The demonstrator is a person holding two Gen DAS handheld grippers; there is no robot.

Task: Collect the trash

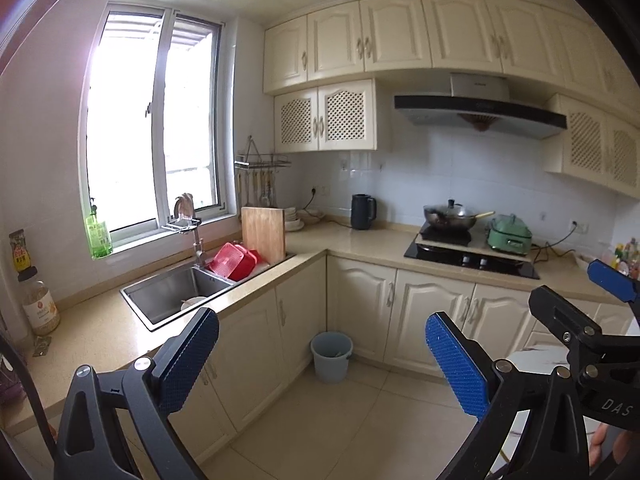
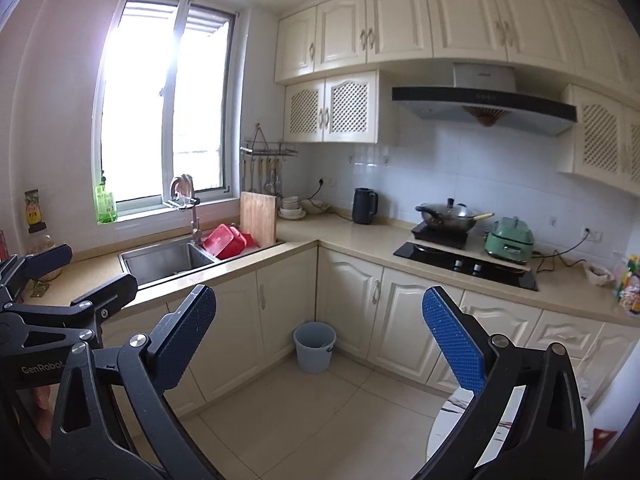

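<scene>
A pale blue trash bin stands on the tiled floor in the corner of the L-shaped cabinets. A small greenish wrapper lies on the left counter beside a jar. At the right counter's far end are a crumpled whitish bag and colourful packets. My left gripper is open and empty, held in the air above the floor; it also appears in the right wrist view. My right gripper is open and empty too, just to the right of the left one.
The left counter holds a steel sink, red baskets, an upright wooden board and bottles. A black kettle, a lidded wok and a green cooker are along the back. A white round table sits low right.
</scene>
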